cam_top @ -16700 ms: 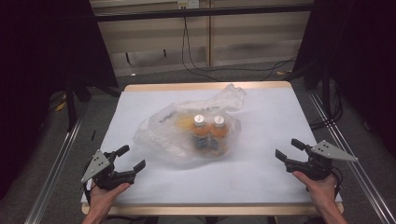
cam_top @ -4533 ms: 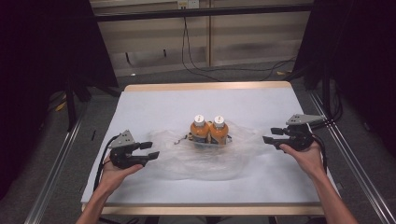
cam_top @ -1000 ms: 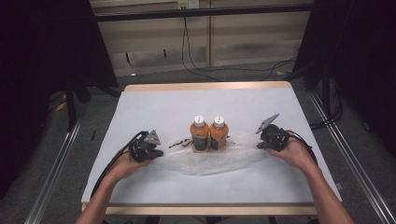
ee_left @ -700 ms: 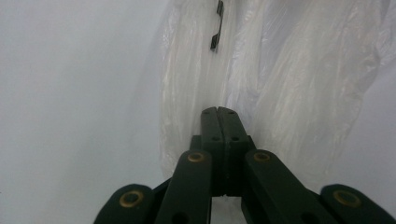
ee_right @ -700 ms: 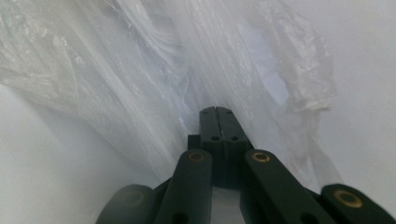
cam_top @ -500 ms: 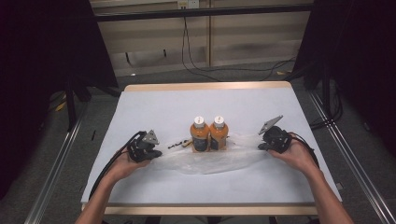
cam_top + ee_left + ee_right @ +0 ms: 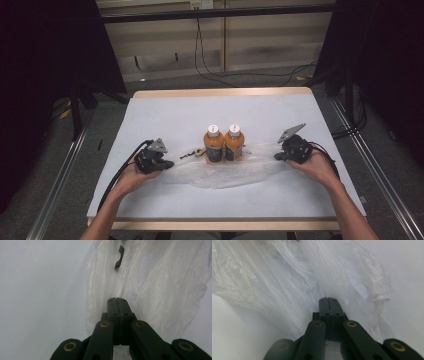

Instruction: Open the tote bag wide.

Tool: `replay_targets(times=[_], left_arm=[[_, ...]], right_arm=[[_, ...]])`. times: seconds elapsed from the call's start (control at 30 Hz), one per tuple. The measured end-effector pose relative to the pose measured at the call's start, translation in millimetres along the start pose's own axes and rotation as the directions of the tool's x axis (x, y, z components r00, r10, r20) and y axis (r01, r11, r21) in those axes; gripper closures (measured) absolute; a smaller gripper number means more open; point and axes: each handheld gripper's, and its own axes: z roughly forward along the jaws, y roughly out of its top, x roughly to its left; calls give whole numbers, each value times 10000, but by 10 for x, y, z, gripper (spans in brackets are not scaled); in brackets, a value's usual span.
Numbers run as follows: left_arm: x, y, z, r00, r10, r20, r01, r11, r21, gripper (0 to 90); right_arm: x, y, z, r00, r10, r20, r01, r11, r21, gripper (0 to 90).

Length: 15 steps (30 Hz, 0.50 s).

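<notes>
Two orange bottles with white caps [image 7: 214, 145] [image 7: 234, 144] stand side by side at the middle of the white table. A clear plastic bag [image 7: 235, 172] lies flattened around their bases and stretches left and right. My left gripper [image 7: 168, 164] is shut on the bag's left end; in the left gripper view the jaws [image 7: 116, 300] meet with the film [image 7: 150, 290] running out from their tip. My right gripper [image 7: 277, 157] is shut on the bag's right end, and the crumpled film [image 7: 287, 277] spreads from its closed tip [image 7: 328, 299].
A small dark twisted strip [image 7: 190, 153] lies just left of the bottles, also seen through the film [image 7: 120, 256]. The white table [image 7: 175, 115] has a wooden rim and metal rails on both sides. Cables hang behind the far edge.
Over the last second nothing has visibly moved. Long before, the bag was bunched over the bottles and both grippers stood open at the near corners, away from it.
</notes>
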Motion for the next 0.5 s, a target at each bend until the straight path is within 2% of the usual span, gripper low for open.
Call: replay_targets(times=[0.03, 0.07, 0.1, 0.13, 0.2, 0.37, 0.5], left_arm=[[-5, 8, -10, 9999, -51, 156, 53, 9999, -154, 900], [-18, 21, -19, 9997, -110, 218, 118, 9992, -372, 900], [-24, 49, -49, 9990, -194, 395, 224, 9969, -758, 898], [-24, 49, -49, 9990, -194, 395, 224, 9969, -758, 890], [-29, 66, -67, 9975, -371, 608, 438, 9927, -1127, 886], [-78, 98, -117, 9981, -420, 457, 488, 9858, -1608, 883], [-91, 128, -180, 9972, -451, 590, 575, 9716, -2297, 882]], right_arm=[[3, -2, -2, 10000, -54, -8, 54, 10000, -72, 900], [6, -2, -19, 9999, -30, -96, 26, 9992, -407, 900], [9, 1, -34, 9998, -26, -205, 15, 9985, -542, 900], [9, 1, -34, 9998, -26, -205, 15, 9985, -542, 900], [26, 12, -68, 9997, -3, -226, -17, 9960, -896, 900], [11, 36, -127, 9984, 159, -546, -249, 9854, -1684, 900], [25, 63, -165, 9972, 97, -739, -249, 9778, -2078, 900]])
